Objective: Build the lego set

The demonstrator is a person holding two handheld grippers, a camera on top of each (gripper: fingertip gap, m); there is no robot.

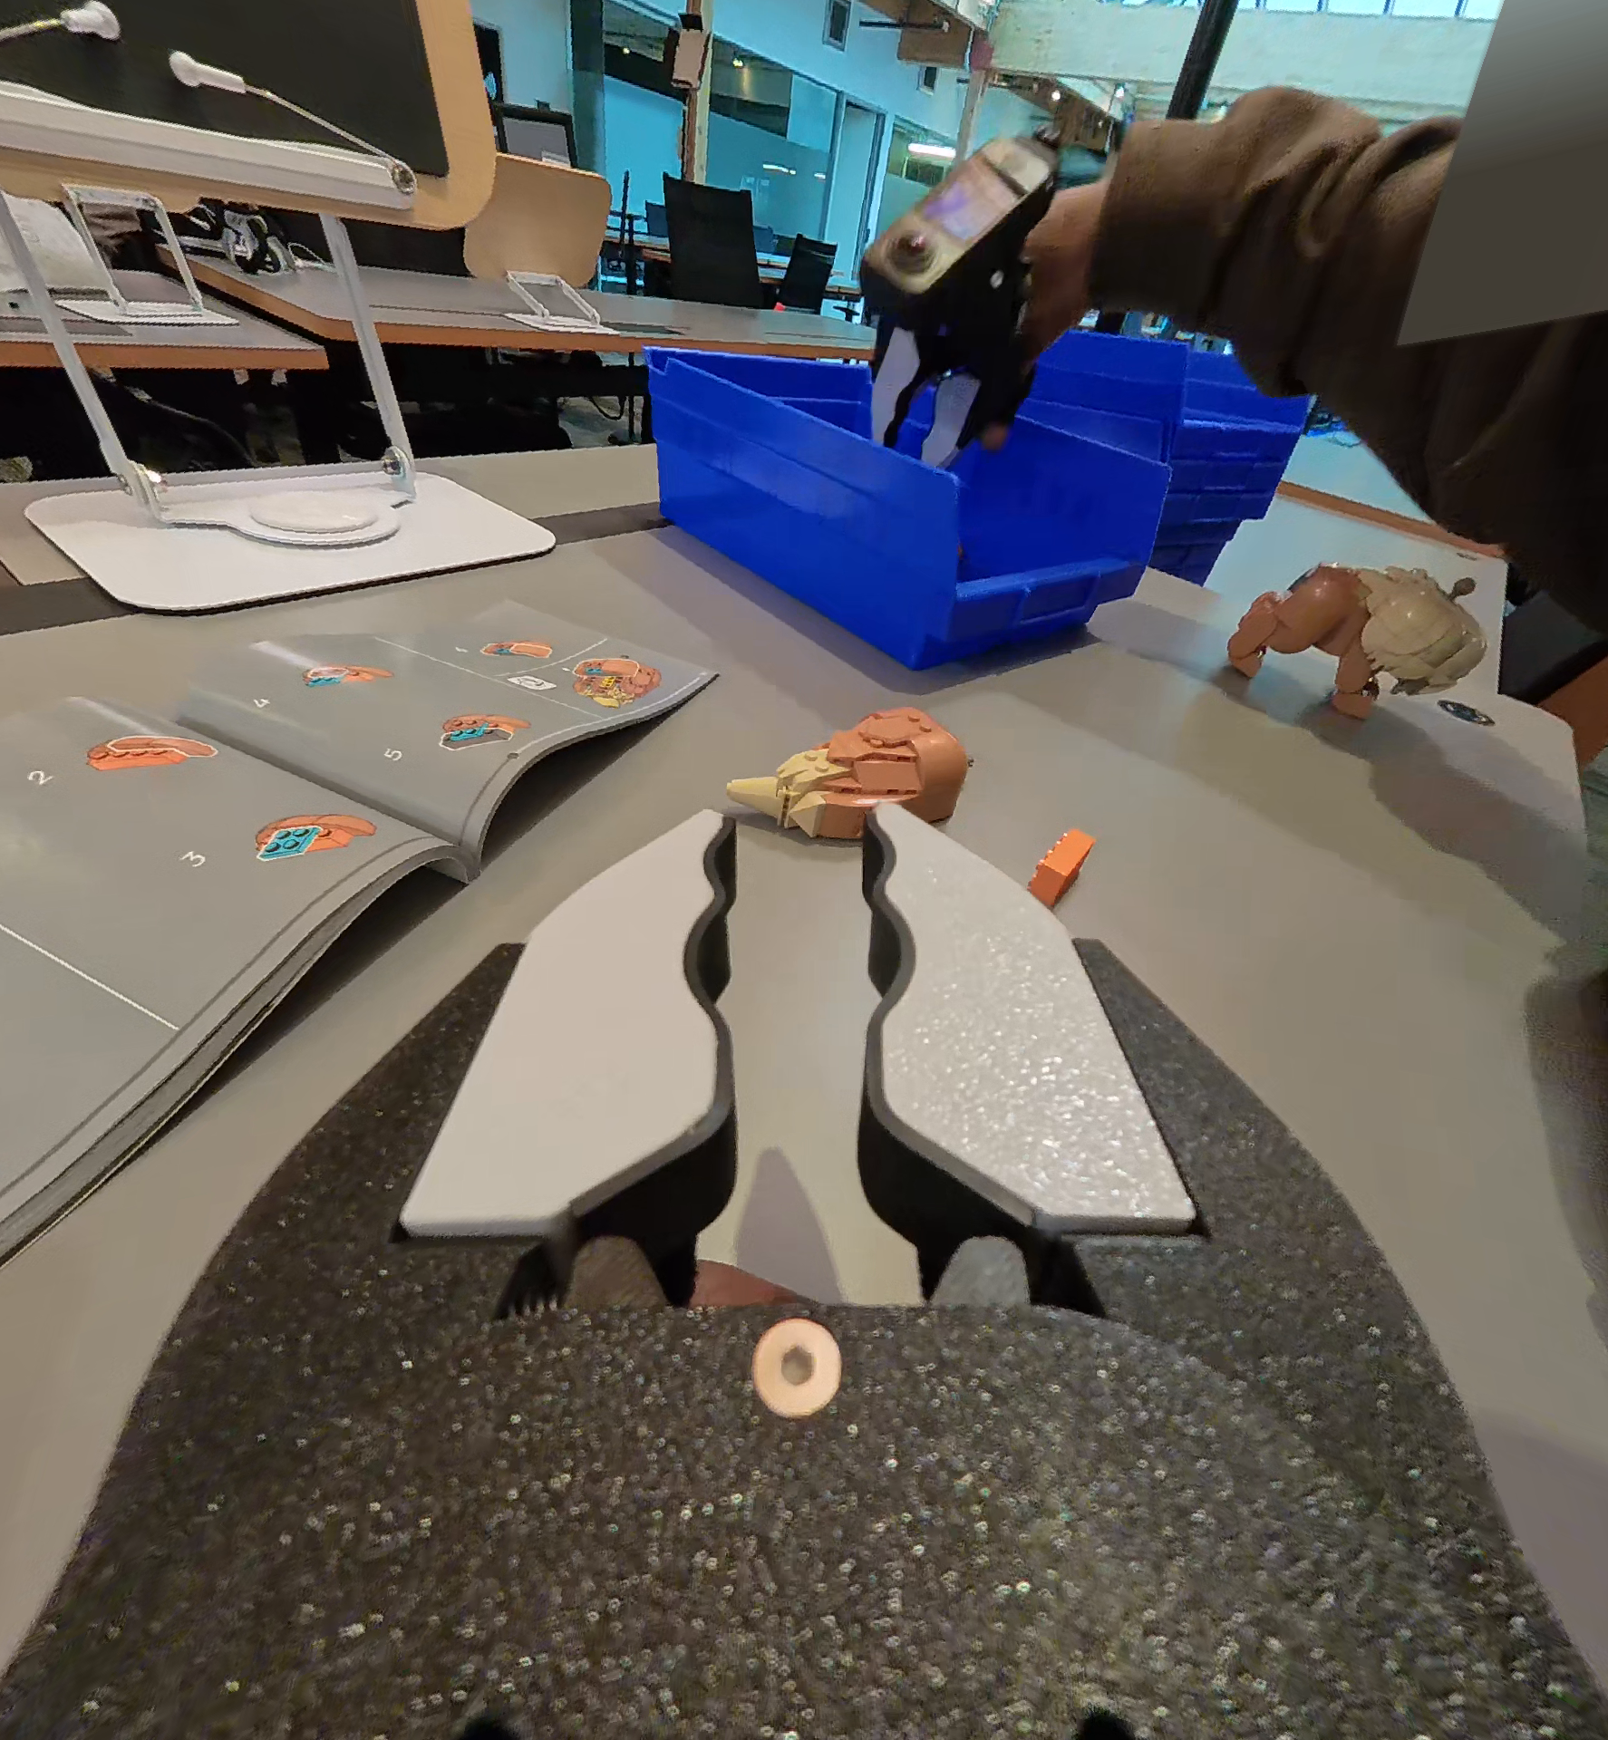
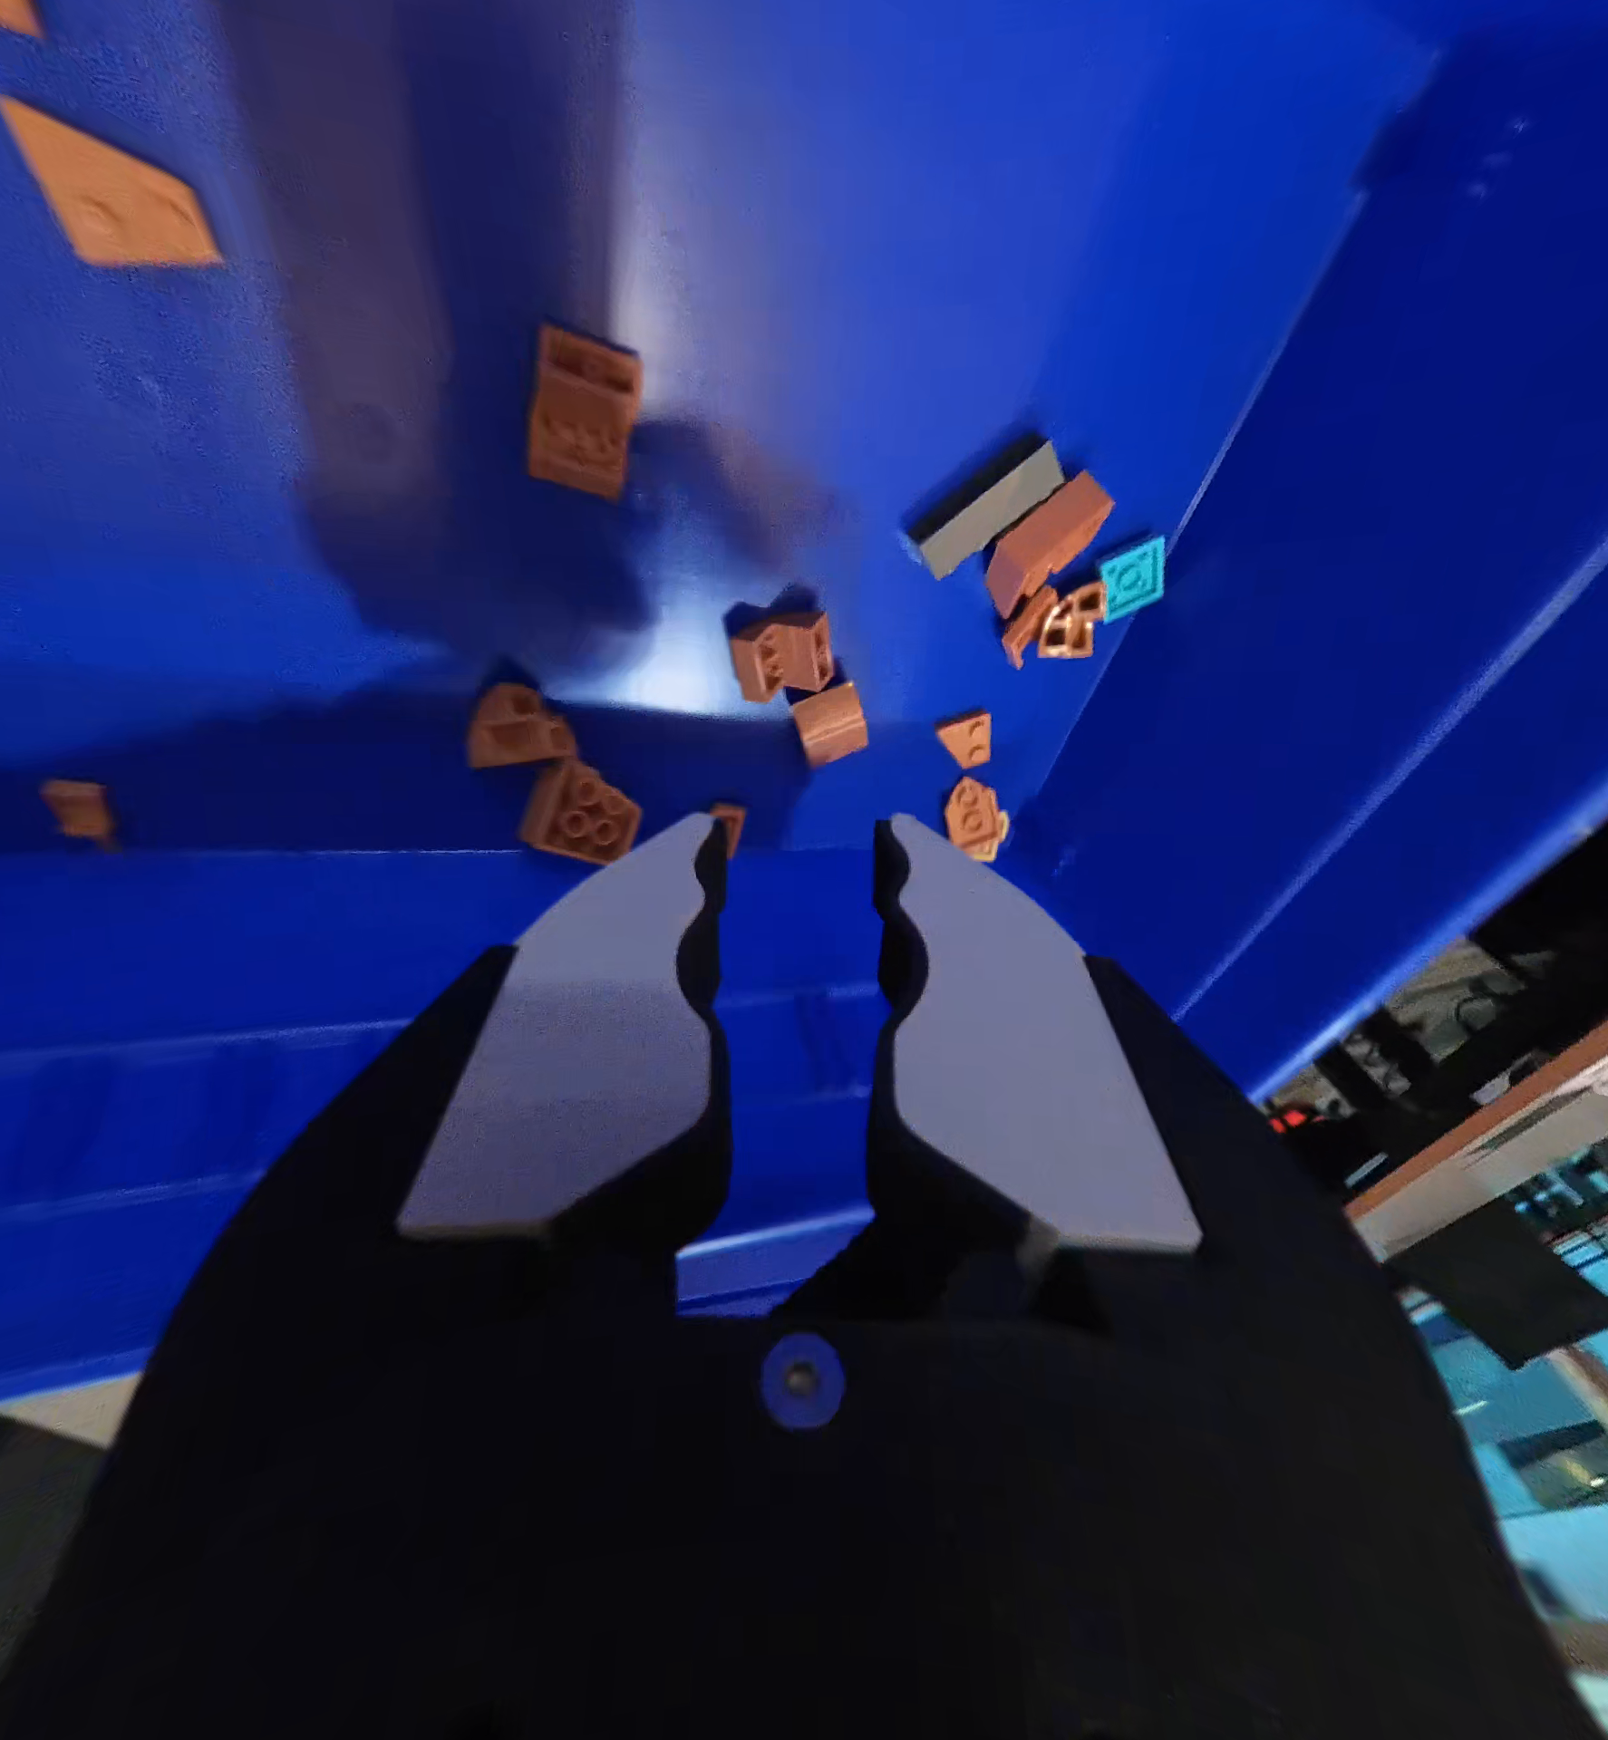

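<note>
Grey surface (image 1: 1158,942) before you carries the blue bin (image 1: 828,527). Your right hand-held gripper (image 2: 800,829) hangs inside, parted and empty, above loose bricks (image 2: 584,410). Your left hand-held gripper (image 1: 798,824), parted and empty, faces the part-built model (image 1: 866,767).

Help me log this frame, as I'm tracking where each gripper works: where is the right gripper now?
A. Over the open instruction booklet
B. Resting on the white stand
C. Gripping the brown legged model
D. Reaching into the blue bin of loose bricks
D: the right gripper hangs open inside the blue bin, above loose brown bricks.
</note>
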